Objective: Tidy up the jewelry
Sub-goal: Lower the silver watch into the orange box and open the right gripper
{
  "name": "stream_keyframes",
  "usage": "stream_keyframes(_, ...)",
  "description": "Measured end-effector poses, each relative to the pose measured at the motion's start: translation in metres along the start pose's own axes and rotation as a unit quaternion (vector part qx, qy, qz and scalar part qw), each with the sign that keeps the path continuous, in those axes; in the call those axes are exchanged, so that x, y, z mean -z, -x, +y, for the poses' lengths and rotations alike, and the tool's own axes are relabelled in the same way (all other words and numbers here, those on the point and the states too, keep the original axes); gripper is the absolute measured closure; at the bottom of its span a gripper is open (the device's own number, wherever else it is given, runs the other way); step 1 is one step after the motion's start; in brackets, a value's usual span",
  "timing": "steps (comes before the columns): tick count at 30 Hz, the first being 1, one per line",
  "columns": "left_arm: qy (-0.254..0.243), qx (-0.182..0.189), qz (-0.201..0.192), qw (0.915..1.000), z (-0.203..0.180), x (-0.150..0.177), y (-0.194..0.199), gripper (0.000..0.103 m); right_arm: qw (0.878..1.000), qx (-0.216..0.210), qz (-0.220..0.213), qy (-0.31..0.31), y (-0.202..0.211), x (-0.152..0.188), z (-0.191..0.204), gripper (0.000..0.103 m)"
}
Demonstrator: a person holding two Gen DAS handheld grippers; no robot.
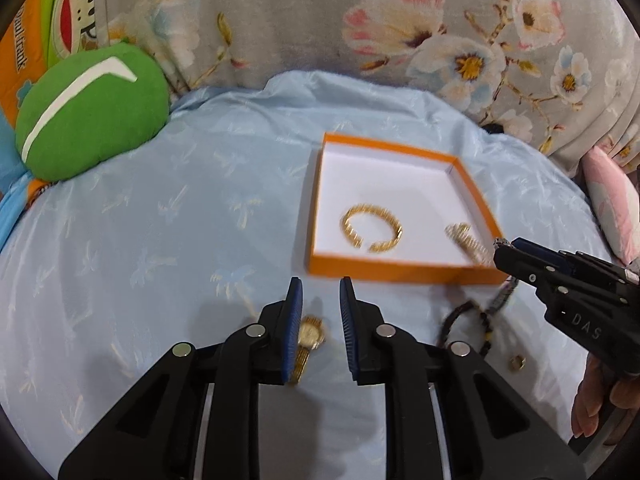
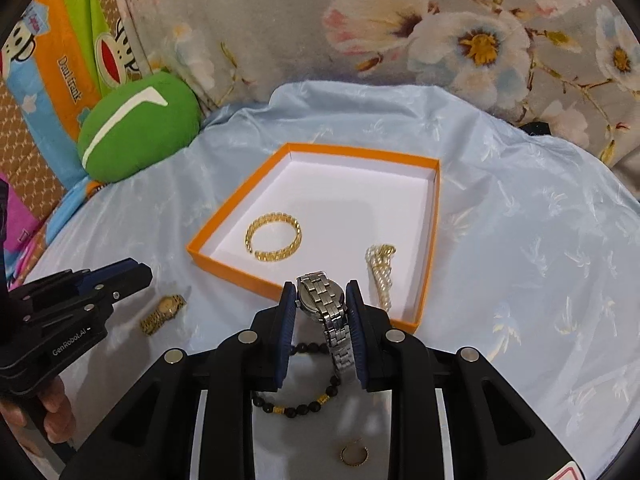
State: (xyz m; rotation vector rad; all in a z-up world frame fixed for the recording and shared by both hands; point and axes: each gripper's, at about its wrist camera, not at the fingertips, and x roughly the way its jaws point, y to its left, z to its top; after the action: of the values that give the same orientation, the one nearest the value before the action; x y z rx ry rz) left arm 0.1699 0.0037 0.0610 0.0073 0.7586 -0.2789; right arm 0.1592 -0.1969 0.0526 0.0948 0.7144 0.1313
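An orange box point(image 1: 400, 270) point(image 2: 232, 270) with a white inside lies on the blue sheet. In it lie a gold bangle point(image 1: 372, 227) point(image 2: 273, 237) and a pearl and gold bracelet point(image 1: 468, 242) point(image 2: 380, 274). My right gripper point(image 2: 321, 300) point(image 1: 502, 254) is shut on a silver watch point(image 2: 326, 308) just before the box's near edge. My left gripper point(image 1: 321, 294) point(image 2: 140, 270) is open above a gold watch point(image 1: 308, 342) point(image 2: 164, 313) on the sheet. A black bead bracelet point(image 2: 304, 398) point(image 1: 464, 322) and a gold ring point(image 2: 353, 454) point(image 1: 517, 362) lie on the sheet.
A green plush cushion point(image 1: 90, 110) point(image 2: 138, 126) sits at the far left. A floral fabric point(image 1: 400, 20) rises behind the sheet. A colourful printed bag point(image 2: 60, 68) stands at the left.
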Motion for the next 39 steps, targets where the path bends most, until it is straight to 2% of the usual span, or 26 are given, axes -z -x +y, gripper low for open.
stream_keyframes(5,-0.029,0.007,-0.042,0.9987,-0.021,-0.051,0.004,0.084,1.0,0.009,-0.022,-0.009,-0.01,-0.038,-0.014,0.079)
stream_keyframes(10,-0.061,0.0,-0.07,0.9957,-0.049,-0.101,-0.023,0.084,0.999,0.016,-0.028,-0.02,-0.038,-0.068,-0.03,0.079)
stream_keyframes(14,-0.058,0.01,-0.055,0.9968,-0.058,-0.122,-0.063,0.084,0.999,0.016,-0.024,-0.03,-0.064,-0.081,-0.042,0.079)
stream_keyframes(20,-0.051,0.02,-0.023,0.9983,-0.062,-0.133,-0.114,0.084,0.999,0.029,-0.016,-0.041,-0.094,-0.083,-0.053,0.078)
stream_keyframes(21,-0.048,0.022,-0.02,0.9984,-0.061,-0.133,-0.121,0.08,0.998,0.033,-0.022,-0.04,-0.094,-0.082,-0.054,0.078)
stream_keyframes(22,-0.046,0.02,-0.015,0.9986,-0.06,-0.132,-0.126,0.067,0.998,0.037,-0.024,-0.039,-0.093,-0.081,-0.055,0.077)
stream_keyframes(23,-0.041,0.018,-0.014,0.9989,-0.059,-0.131,-0.131,0.059,0.998,0.038,-0.028,-0.04,-0.091,-0.081,-0.055,0.077)
stream_keyframes(24,-0.037,0.016,-0.016,0.999,-0.057,-0.131,-0.133,0.043,0.998,0.039,-0.031,-0.042,-0.089,-0.08,-0.056,0.077)
stream_keyframes(28,-0.032,0.013,-0.026,0.9991,-0.048,-0.131,-0.126,0.041,0.997,0.039,-0.043,-0.048,-0.073,-0.073,-0.059,0.075)
stream_keyframes(33,-0.007,0.017,-0.044,0.9988,-0.024,-0.125,-0.089,0.041,0.996,0.026,-0.061,-0.06,-0.041,-0.058,-0.059,0.074)
stream_keyframes(36,-0.009,0.003,-0.059,0.9982,-0.008,-0.112,-0.062,0.041,0.995,0.02,-0.069,-0.064,-0.019,-0.043,-0.058,0.07)
stream_keyframes(39,-0.007,-0.005,-0.056,0.9984,0.006,-0.093,-0.041,0.041,0.995,0.021,-0.068,-0.064,-0.002,-0.026,-0.053,0.07)
